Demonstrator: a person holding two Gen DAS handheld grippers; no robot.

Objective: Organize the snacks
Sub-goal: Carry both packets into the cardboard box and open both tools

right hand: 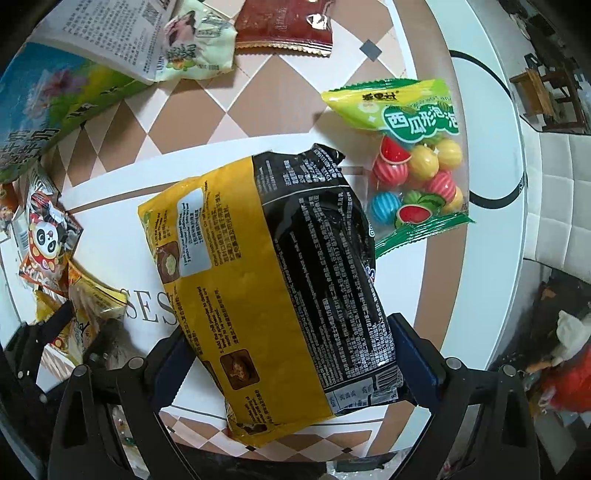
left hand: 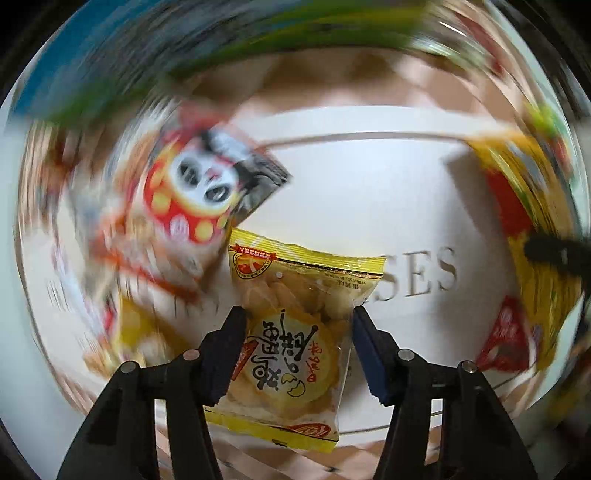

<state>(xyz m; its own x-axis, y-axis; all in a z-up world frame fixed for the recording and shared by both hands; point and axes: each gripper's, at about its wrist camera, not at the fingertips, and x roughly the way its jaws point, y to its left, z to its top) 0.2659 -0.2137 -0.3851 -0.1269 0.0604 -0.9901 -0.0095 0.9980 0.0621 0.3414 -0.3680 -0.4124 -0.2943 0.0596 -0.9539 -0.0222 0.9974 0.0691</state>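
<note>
Yellow plastic film forms the small cracker packet [left hand: 291,354] held in the left hand-held gripper [left hand: 297,354]; its black fingers press the packet's two side edges at lower centre of the left wrist view. The packet hangs above a white rectangular board with grey lettering [left hand: 369,206]. A red-and-white panda-print sachet [left hand: 188,199] lies on the board at centre left, heavily blurred. The frame edges are too smeared to identify.

In the right wrist view, the right hand-held gripper [right hand: 291,365] is closed on the lower part of a large yellow-and-black noodle packet [right hand: 273,280], one blue-padded finger on each side. The packet fills the frame centre, tilted, above the same white board [right hand: 110,236]. A green-and-yellow bag of watermelon-shaped candy balls [right hand: 413,162] lies just beside it at centre right, on the brown-and-cream diamond-patterned bench [right hand: 258,92]. A dark red foil pouch [right hand: 284,26] and a pale green sachet [right hand: 199,44] lie on the bench at the top of the frame. The panda sachet [right hand: 48,232] sits at centre left.
</note>
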